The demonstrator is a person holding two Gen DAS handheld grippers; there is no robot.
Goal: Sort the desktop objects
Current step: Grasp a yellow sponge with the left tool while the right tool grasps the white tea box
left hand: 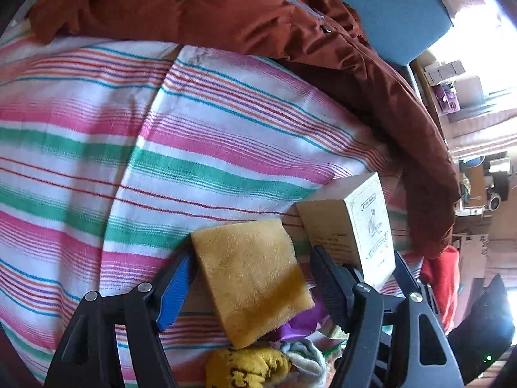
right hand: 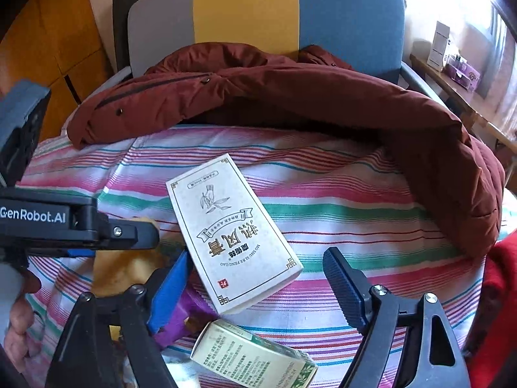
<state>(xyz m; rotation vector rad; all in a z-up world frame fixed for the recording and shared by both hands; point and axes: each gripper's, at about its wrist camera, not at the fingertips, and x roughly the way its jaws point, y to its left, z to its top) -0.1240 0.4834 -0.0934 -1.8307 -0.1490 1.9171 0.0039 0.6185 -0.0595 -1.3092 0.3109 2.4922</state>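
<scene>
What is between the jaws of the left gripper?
A yellow sponge sits between the left gripper's open jaws, on the striped cloth. The left wrist view shows it.

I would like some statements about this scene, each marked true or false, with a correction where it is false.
1. A yellow sponge lies between the fingers of the left gripper. True.
2. The white box is clamped by the right gripper. False: the box lies on the striped cloth between open fingers that do not press on it.
3. A dark red jacket lies at the far side of the cloth. True.
4. The cloth is plain blue. False: it has pink, green and white stripes.
5. A second, greenish box lies nearer the camera than the white box. True.
</scene>
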